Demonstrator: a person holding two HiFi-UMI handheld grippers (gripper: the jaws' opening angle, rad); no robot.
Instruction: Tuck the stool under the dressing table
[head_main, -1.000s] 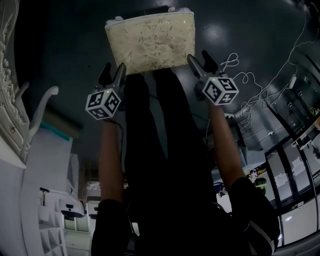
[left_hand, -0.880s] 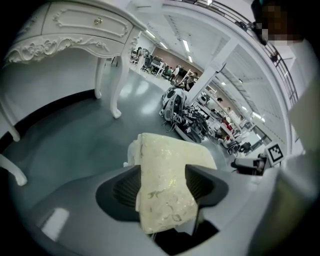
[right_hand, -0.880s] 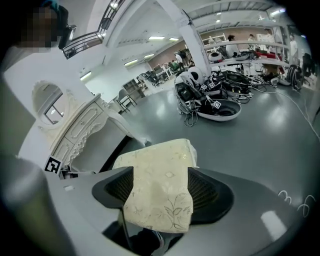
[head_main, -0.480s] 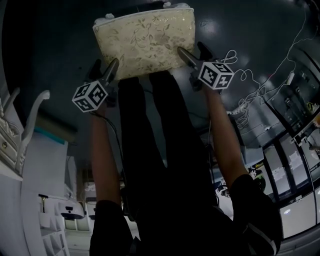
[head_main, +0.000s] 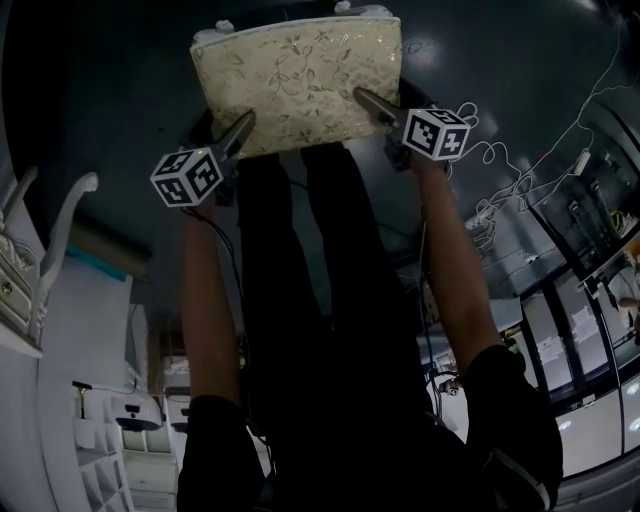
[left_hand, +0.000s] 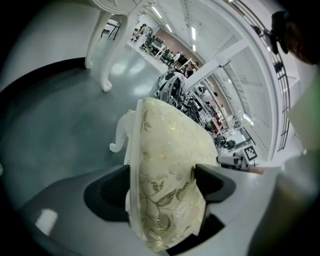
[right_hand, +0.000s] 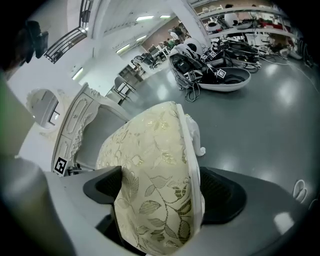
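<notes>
Status: stool (head_main: 295, 85) sits on the dark floor straight ahead of the person. It's not tucked yet: the dressing table (head_main: 25, 270) is off at the left edge of the head view, well apart.

Left gripper (head_main: 243, 128) and right gripper (head_main: 368, 100) are each at a near corner of the cushion (left_hand: 165, 170). Both jaws have just been opening and now stand about as wide as they go. The cushion edge is between them on both sides, but neither has a real hold (fabric bulges close to the pads, no squeeze that I can see).

Risks from here, imo:
- Pushing w/ the jaws this slack: pads skate on the fabric and the stool stays put or jerks.
- Re-clamping on padding only: it's soft, so the grip goes mushy. Any lift loads the cushion seam, not the frame.
- Uneven push L vs R: the stool yaws, and a curled stool leg (left_hand: 120, 135) meets the table leg (head_main: 70, 220) instead of clearing it.
- The table is off to one side, so the stool needs a turn first. Dragging it sideways on those curled feet could tip it.
- Cables (head_main: 500, 170) on the floor at right (near, not touching). Stepping back or swinging that way risks a snag.
</notes>
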